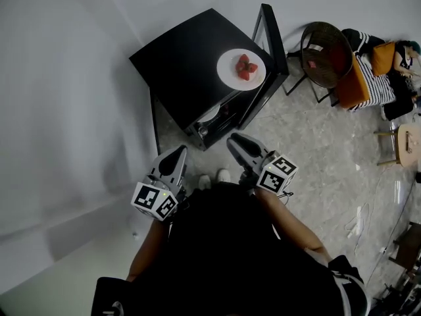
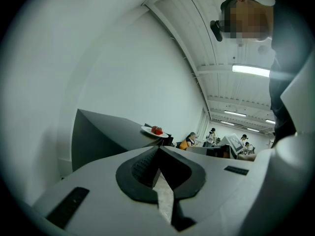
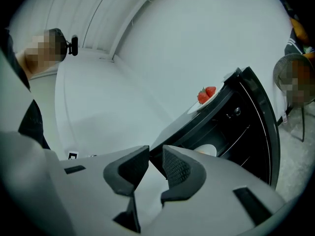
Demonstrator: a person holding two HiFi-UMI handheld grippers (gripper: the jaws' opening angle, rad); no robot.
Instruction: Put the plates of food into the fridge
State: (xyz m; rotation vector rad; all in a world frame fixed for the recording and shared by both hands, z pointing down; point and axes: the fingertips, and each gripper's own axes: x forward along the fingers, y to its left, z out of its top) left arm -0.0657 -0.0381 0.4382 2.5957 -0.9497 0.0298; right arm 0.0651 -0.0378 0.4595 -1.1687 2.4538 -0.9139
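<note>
Plate of strawberries (image 1: 228, 71) sits on top of the small black fridge (image 1: 177, 61), near its front edge, not inside yet. The fridge door (image 1: 272, 38) stands open. On a shelf within I can make out a pale round thing (image 1: 209, 116), which I take for another plate already put away, though I can't tell what is on it. So by my reckoning the job is partly done: one plate seems stowed, and the one on top is left to go in, with the door to be closed after.

My left gripper (image 1: 177, 153) has its jaws clenched tip to tip on nothing. My right gripper (image 1: 237, 141) has its jaws released — a narrow gap between them and nothing in it. Both hang close to my body, in front of the open fridge and well apart from the plate, so the next move calls for a reach to the plate's rim.
</note>
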